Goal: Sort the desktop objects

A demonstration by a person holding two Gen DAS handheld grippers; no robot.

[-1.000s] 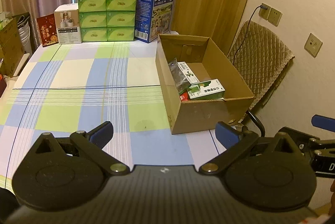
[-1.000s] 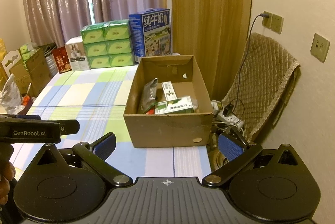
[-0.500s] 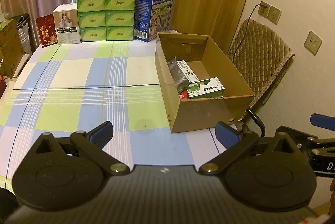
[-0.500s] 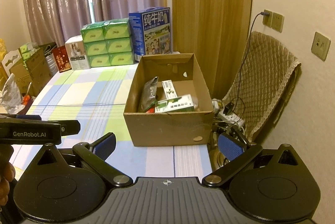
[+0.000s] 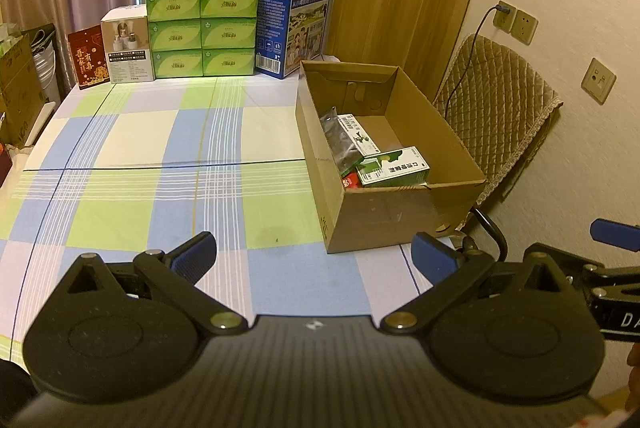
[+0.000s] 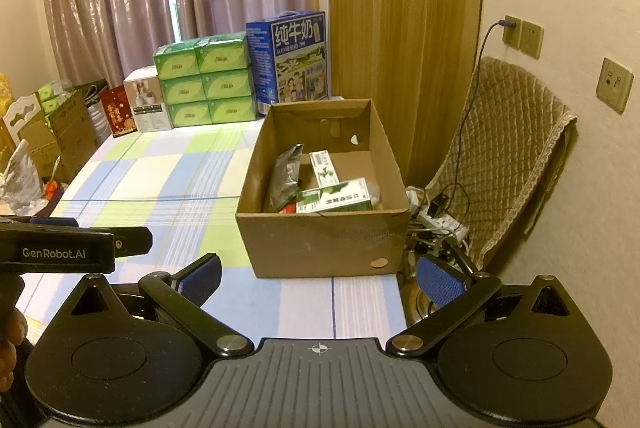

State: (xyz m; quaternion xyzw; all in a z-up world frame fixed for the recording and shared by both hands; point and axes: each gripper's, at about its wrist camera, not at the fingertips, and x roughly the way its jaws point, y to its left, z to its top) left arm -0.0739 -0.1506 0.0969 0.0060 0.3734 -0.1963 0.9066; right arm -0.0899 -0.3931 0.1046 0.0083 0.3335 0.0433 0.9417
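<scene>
Cardboard box sits ahead of your right hand-held gripper, slightly above centre in its view; for your left hand-held gripper the same box is ahead and off to the right. Inside it: a green-and-white carton lying at the near wall, a second slim carton behind it, a dark foil pouch leaning on the left wall. Both hand-held grippers are spread wide with nothing between the blue pads.

The checked tabletop between the grippers and the box shows no loose items, so the sorting looks done or nearly done. Judgement: check before you quit, and scan the left edge that the wrist views cut off. If anything is left, pinch it across its narrow side, lift clear of the box rim, release low inside.

Far ahead, leave alone the stacked green tissue packs, the blue milk case and the white box. They look like storage.
</scene>
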